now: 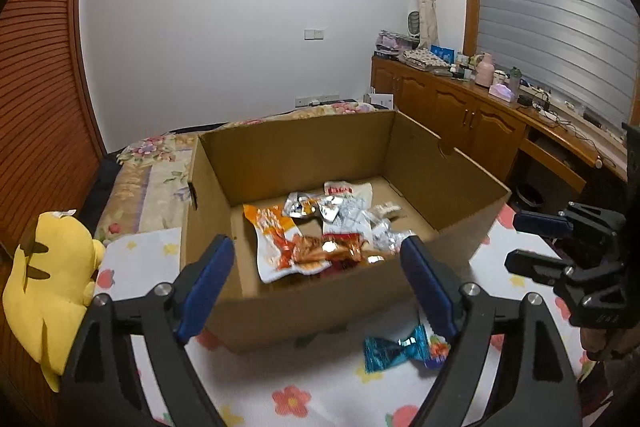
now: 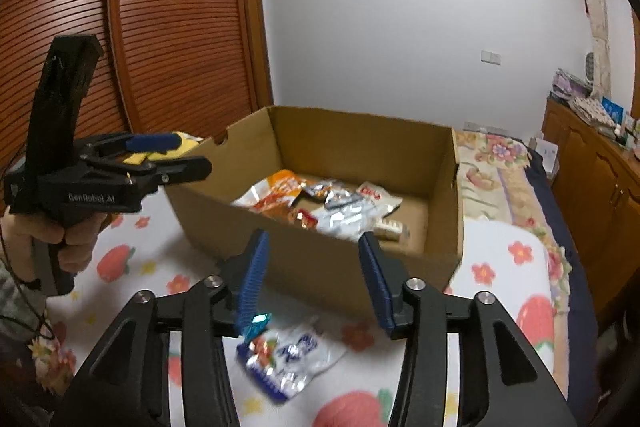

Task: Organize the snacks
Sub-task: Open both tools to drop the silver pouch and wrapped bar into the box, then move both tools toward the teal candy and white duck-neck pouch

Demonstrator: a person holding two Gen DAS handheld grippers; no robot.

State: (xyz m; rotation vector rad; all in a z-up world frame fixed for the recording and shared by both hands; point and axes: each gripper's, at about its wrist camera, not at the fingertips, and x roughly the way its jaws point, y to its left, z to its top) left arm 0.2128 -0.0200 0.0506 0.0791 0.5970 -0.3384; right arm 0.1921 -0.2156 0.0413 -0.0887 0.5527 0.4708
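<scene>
An open cardboard box (image 1: 300,143) (image 2: 360,143) stands on the bed and holds several snack packets (image 1: 320,231) (image 2: 320,203), orange, silver and white. In front of the box a teal, blue and silver packet (image 1: 400,347) (image 2: 288,359) lies loose on the flowered sheet. My left gripper (image 1: 320,267) (image 2: 188,155) hovers open at the box's near wall with nothing between its blue pads. My right gripper (image 2: 316,275) (image 1: 516,241) is open just above the loose packet. A corner of the packet sits close to the gripper's left pad (image 2: 254,279), but the pads do not press on it.
A yellow plush toy (image 1: 52,275) lies on the bed left of the box. A slatted wooden wardrobe (image 2: 160,27) stands on the left, and a cluttered wooden cabinet (image 1: 460,107) runs along the right wall. A hand (image 2: 60,239) holds the left gripper's handle.
</scene>
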